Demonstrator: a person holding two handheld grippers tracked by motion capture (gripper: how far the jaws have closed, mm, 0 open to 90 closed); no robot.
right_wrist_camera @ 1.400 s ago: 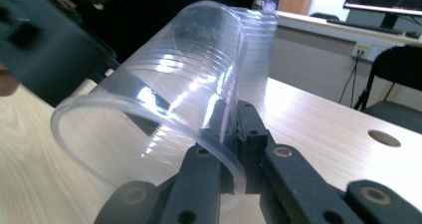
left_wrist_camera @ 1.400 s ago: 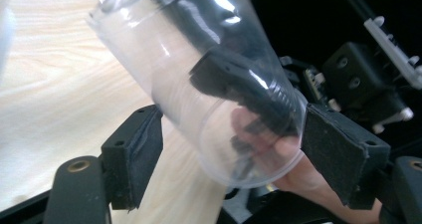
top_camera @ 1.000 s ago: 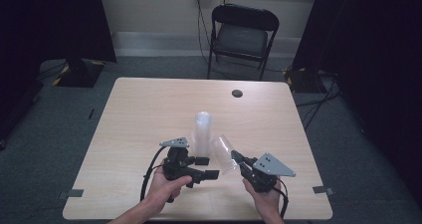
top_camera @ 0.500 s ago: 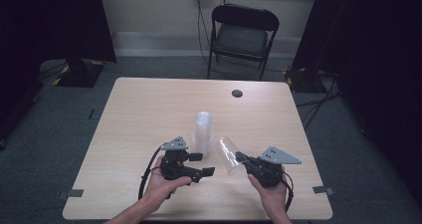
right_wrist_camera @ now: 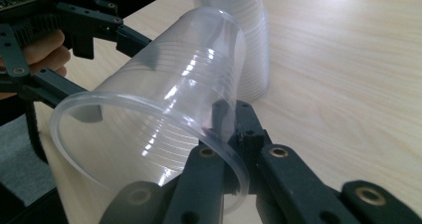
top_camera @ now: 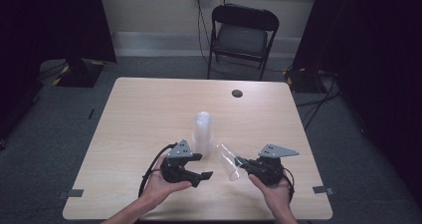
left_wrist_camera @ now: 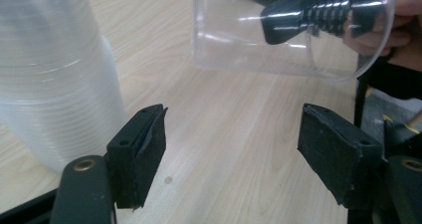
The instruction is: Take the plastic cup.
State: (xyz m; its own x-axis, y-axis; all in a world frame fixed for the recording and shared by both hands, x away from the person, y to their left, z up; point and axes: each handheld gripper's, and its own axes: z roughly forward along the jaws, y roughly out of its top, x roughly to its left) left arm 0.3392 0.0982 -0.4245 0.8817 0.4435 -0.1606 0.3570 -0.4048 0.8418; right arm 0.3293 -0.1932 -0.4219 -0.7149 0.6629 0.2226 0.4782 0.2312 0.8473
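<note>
The right claw pinches the rim wall of a clear plastic cup — one jaw inside, one outside — holding it tilted above the worktop, just right of the cup stack. The left claw, near the cup, has just been closing, jaws apart with nothing between them.

Clear cup beyond parted tongs

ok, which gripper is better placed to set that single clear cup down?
Right, probably. The right gripper is already shut on the clear cup, pinching its rim. The left gripper is open beside the cup stack, holding nothing.
</note>
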